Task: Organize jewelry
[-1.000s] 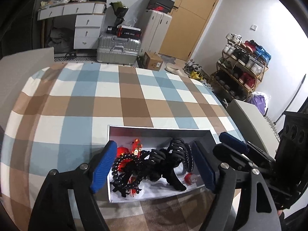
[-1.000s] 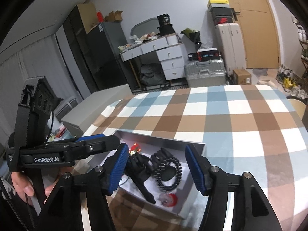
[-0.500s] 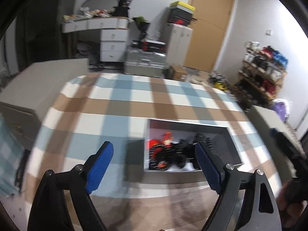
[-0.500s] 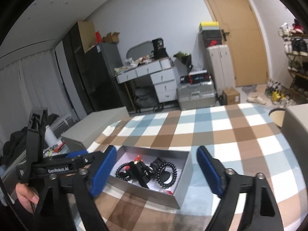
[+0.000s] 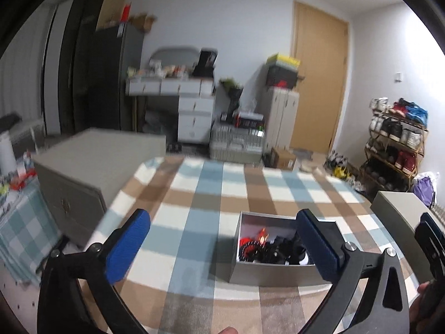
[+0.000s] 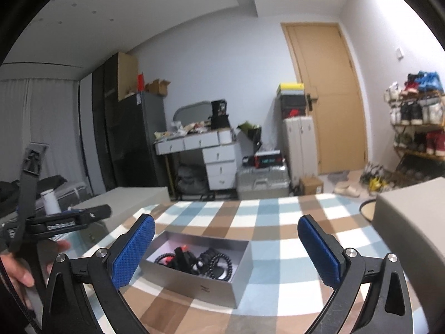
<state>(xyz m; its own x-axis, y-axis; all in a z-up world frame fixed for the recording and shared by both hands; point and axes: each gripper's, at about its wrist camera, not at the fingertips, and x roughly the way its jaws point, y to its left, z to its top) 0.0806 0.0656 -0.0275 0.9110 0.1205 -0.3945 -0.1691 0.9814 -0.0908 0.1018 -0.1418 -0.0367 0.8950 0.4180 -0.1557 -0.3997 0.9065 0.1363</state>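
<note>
Sitting low in frame, the grey box (image 6: 207,277) holds tangled black and red jewelry (image 6: 194,258) on checked cloth (image 6: 278,222); left gripper (image 5: 222,246) and right gripper (image 6: 226,247) both gape wide, empty.

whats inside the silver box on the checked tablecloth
The silver box holds a tangle of black beaded bracelets, black hair clips and red pieces. Its near wall hides the bottom; anything beneath the pile can't be seen.

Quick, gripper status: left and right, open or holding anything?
Left gripper: open, holding nothing, above the table short of the box.
Right gripper: open, holding nothing, above the table near the box.
</note>
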